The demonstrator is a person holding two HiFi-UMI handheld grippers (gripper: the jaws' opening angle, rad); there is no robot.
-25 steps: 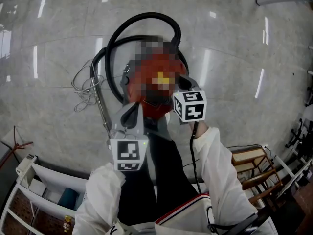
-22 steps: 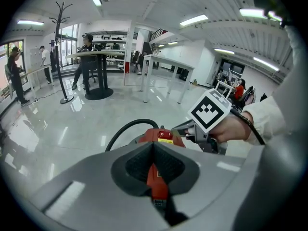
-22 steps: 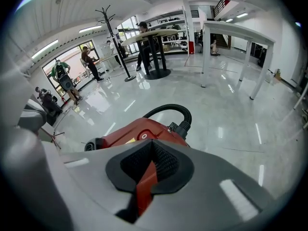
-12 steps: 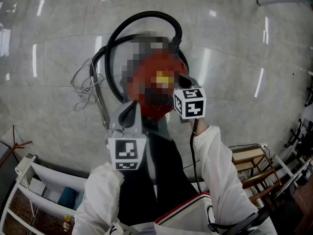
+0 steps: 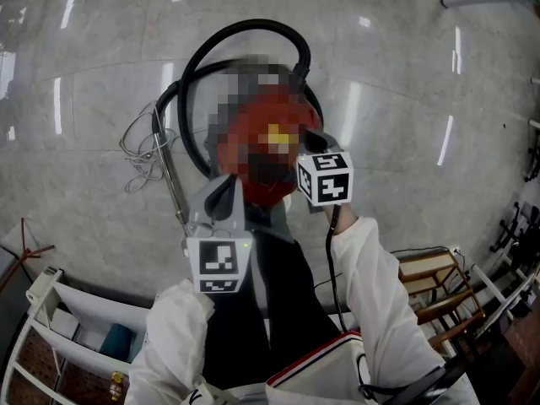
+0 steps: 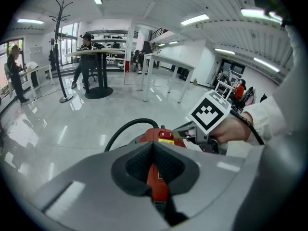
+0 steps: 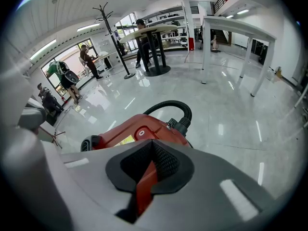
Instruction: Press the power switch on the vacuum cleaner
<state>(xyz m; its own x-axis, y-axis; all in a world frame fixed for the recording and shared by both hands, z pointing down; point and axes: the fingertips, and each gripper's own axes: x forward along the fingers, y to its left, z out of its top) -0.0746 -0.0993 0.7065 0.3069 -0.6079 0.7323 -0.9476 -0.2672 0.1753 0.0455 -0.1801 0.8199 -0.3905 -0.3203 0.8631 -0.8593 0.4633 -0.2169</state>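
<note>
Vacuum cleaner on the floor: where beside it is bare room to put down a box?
Free: the floor right of the vacuum cleaner, up to the wooden stool, and the floor beyond the hose. Crowded: the left side, where the cord and metal tube lie, and near the white rack.

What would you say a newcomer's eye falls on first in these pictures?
The red vacuum cleaner on the glossy grey floor, with its black hose looping round its far side. Next come the left tool and right tool, both held close over the vacuum's body with jaws together.
</note>
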